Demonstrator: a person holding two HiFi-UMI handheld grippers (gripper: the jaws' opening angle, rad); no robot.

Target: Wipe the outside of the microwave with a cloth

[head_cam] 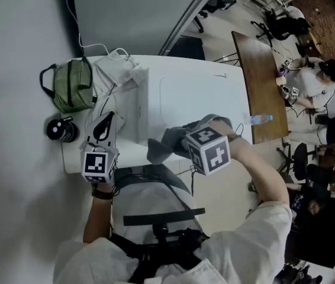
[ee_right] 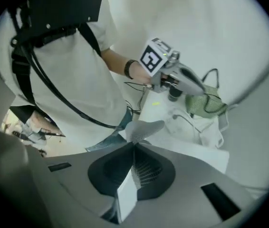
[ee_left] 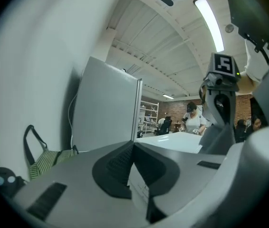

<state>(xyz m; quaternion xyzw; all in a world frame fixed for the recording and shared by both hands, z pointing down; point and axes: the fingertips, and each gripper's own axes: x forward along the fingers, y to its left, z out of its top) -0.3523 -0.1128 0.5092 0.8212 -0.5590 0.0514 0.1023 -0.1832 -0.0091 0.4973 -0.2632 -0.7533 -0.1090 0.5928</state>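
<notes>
The white microwave (head_cam: 185,99) stands on a white table (head_cam: 76,158) in the head view. A grey cloth (head_cam: 163,145) hangs over its near front edge, and my right gripper (head_cam: 182,139) is shut on it. In the right gripper view a tip of the cloth (ee_right: 143,128) sticks out past the shut right gripper (ee_right: 134,145). My left gripper (head_cam: 105,126) is held low beside the microwave's left side, apart from the cloth. Seen from its own view, the left gripper (ee_left: 134,144) is shut with nothing in it, and the microwave's pale top (ee_left: 182,139) lies ahead.
A green striped bag (head_cam: 73,87) and a black round object (head_cam: 61,129) sit left of the microwave. White cables and a white pouch (head_cam: 117,70) lie behind. A grey partition (ee_left: 106,108) stands at the back. A wooden table (head_cam: 262,81) with seated people is to the right.
</notes>
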